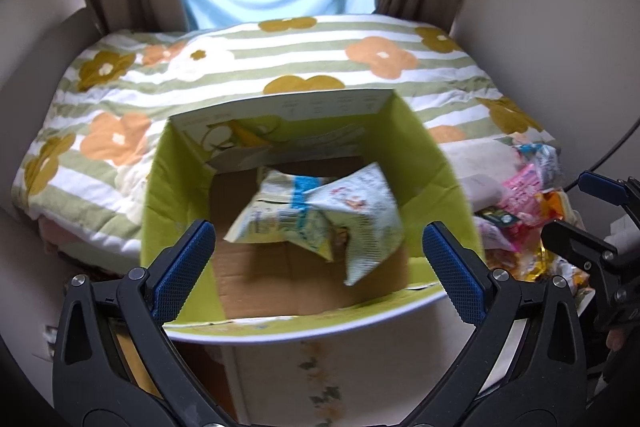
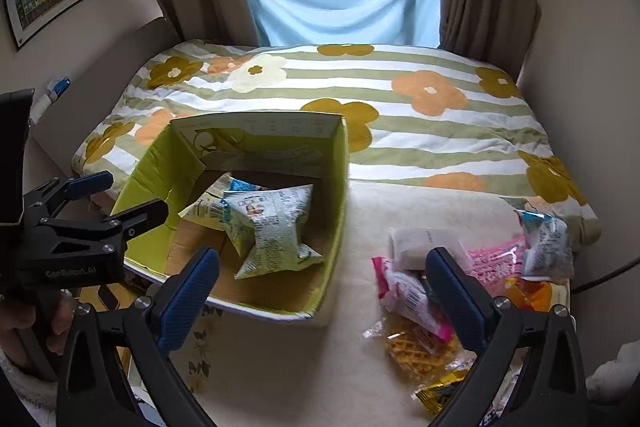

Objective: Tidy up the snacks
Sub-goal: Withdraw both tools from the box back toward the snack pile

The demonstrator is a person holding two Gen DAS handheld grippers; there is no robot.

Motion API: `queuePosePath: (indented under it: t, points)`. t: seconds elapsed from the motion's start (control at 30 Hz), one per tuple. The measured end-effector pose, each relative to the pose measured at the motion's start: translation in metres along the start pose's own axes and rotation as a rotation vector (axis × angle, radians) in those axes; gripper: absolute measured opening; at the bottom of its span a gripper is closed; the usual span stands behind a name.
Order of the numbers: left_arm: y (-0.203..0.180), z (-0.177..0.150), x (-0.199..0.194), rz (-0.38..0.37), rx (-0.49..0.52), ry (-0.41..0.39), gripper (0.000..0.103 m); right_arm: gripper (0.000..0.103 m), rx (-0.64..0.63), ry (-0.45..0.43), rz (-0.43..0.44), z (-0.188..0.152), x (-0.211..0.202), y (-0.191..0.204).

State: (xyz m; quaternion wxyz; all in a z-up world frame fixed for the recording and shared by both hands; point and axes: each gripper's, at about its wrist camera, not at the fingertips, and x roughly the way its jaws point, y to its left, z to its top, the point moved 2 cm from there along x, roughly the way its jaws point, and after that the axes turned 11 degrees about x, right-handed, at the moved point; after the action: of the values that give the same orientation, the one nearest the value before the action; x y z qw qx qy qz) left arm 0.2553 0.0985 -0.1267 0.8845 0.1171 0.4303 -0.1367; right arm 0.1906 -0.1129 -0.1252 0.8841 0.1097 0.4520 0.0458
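Observation:
A green cardboard box (image 1: 176, 167) stands open on a cream surface, with two pale printed snack bags (image 1: 332, 211) lying crumpled on its brown floor. My left gripper (image 1: 318, 243) hovers open over the box's near rim, nothing between its blue pads. In the right wrist view the box (image 2: 339, 203) sits left of centre with the same bags (image 2: 272, 223) inside. My right gripper (image 2: 322, 263) is open and empty, above the gap between the box and a loose snack pile. That pile includes a pink packet (image 2: 404, 291), a white packet (image 2: 416, 243) and a waffle packet (image 2: 420, 347).
A bed with a flowered striped quilt (image 2: 400, 115) lies behind the box. More snacks lie at the right: a blue-white bag (image 2: 548, 247) and a yellow wrapper (image 2: 440, 391). A hand holds the left gripper (image 2: 132, 193) beside the box. Walls stand close on both sides.

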Motion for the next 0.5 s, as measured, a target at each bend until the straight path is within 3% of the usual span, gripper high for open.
queuePosePath:
  t: [0.2,0.5]
  points:
    - [-0.074,-0.001,-0.019,-0.030,0.047,-0.035,0.103,0.103,0.064,-0.024,-0.049,-0.016,-0.044,-0.067]
    - [-0.201,-0.012,-0.024,-0.097,0.178,-0.022,0.103,0.103,0.179,-0.014,-0.113,-0.050,-0.086,-0.167]
